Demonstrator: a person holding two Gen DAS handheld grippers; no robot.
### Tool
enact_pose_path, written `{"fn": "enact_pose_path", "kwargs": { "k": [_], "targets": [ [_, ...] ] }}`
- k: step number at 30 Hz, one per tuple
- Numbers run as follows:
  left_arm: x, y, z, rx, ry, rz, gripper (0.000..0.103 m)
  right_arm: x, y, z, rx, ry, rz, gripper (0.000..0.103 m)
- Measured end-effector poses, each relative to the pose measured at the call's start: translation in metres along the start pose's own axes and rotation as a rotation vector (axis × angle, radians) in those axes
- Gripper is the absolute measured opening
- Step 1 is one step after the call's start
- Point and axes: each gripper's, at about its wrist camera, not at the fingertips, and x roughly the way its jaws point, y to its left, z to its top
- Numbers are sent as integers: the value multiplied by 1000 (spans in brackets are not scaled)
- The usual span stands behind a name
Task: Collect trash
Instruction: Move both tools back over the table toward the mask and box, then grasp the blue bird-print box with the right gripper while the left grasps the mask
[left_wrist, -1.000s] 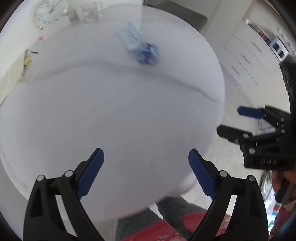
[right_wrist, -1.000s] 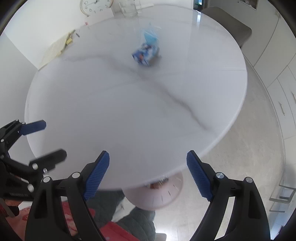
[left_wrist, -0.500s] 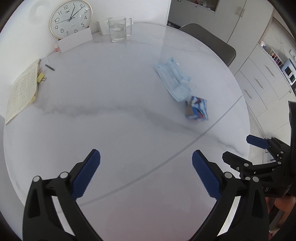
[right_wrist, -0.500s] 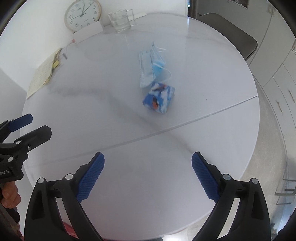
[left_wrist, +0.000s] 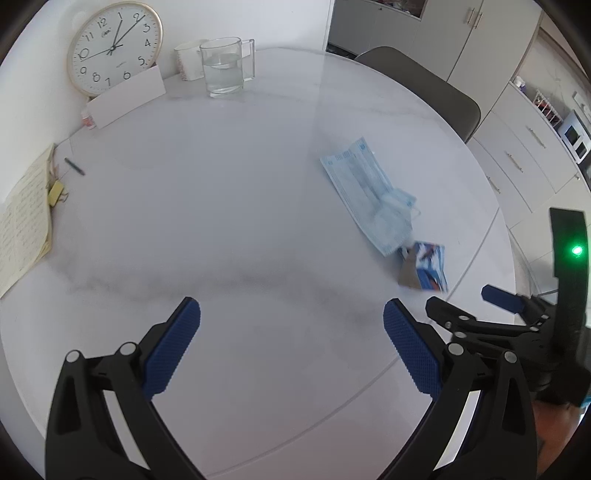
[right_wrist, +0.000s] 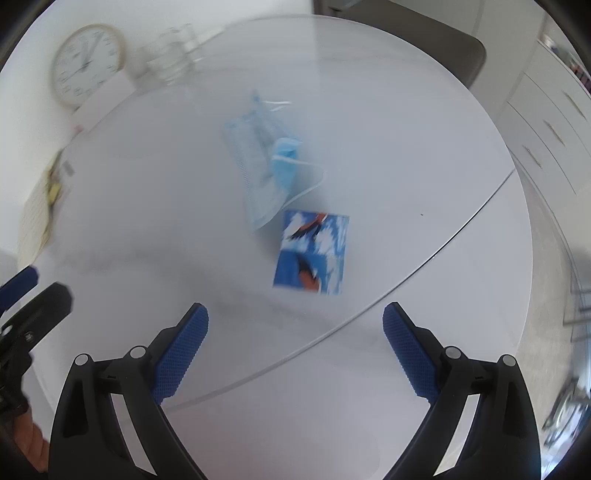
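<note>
Two pieces of trash lie on the round white marble table (left_wrist: 221, 221): a light blue face mask (left_wrist: 369, 195) (right_wrist: 266, 166) and, touching its near end, a small blue, white and orange printed packet (left_wrist: 424, 267) (right_wrist: 314, 253). My left gripper (left_wrist: 291, 343) hangs open over bare tabletop, with the trash off to its right. My right gripper (right_wrist: 295, 347) is open too, nothing between its blue pads (right_wrist: 404, 347), and the packet sits just beyond its fingertips. Each gripper shows at the edge of the other's view.
At the table's far side stand a wall clock (left_wrist: 114, 48), a white card (left_wrist: 127, 98), a glass pitcher of water (left_wrist: 223, 66) and a cup (left_wrist: 188, 61). A notebook (left_wrist: 22, 229) and pen (left_wrist: 74, 166) lie at the left. A dark chair (left_wrist: 424, 85) and white cabinets (left_wrist: 517, 158) are beyond.
Both grippers have moved forward over the table, so the mask and packet are much nearer. The right gripper has rolled. Both sets of jaws stand a little wider.
</note>
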Motion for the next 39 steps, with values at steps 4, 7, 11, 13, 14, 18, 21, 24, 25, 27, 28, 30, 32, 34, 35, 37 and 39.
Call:
{"fn": "enact_pose_path", "kwargs": {
  "k": [4, 7, 11, 13, 14, 18, 21, 24, 25, 27, 28, 30, 32, 34, 35, 37, 39],
  "targets": [
    [14, 3, 16, -15, 11, -1, 95, 21, -8, 8, 98, 33, -27, 95],
    [24, 5, 24, -33, 25, 0, 95, 32, -14, 9, 155, 59, -22, 95],
    [34, 5, 31, -35, 39, 11, 95, 40, -17, 11, 158, 64, -43, 95],
    [36, 6, 32, -37, 42, 21, 95, 42, -17, 12, 154, 60, -52, 93],
    [36, 7, 33, -41, 42, 22, 95, 44, -17, 13, 151, 62, -55, 91],
    [38, 8, 35, -64, 48, 24, 95, 56, -20, 14, 152, 92, -39, 73],
    [40, 4, 39, -84, 56, 12, 95, 61, -20, 13, 136, 113, -14, 52],
    [44, -5, 47, -99, 67, -13, 95, 56, -22, 11, 111, 95, -17, 51],
    [46, -10, 50, -103, 70, -18, 95, 54, -24, 13, 105, 88, -18, 51],
    [50, -20, 55, -111, 70, -25, 95, 45, -26, 8, 103, 72, -13, 51],
    [53, -27, 59, -115, 72, -31, 95, 40, -28, 8, 104, 66, -11, 51],
    [59, -40, 65, -121, 73, -42, 95, 33, -31, 6, 105, 55, -7, 51],
    [67, -53, 70, -119, 74, -47, 95, 24, -37, 2, 103, 42, -10, 51],
    [78, -69, 75, -109, 73, -48, 95, 17, -44, -1, 100, 33, -17, 51],
    [84, -77, 76, -98, 73, -48, 95, 14, -48, -4, 99, 34, -21, 51],
    [94, -88, 77, -74, 80, -41, 95, 12, -55, -8, 99, 39, -30, 51],
    [109, -101, 75, -48, 95, -30, 95, 11, -63, -13, 108, 42, -28, 51]
  ]
}}
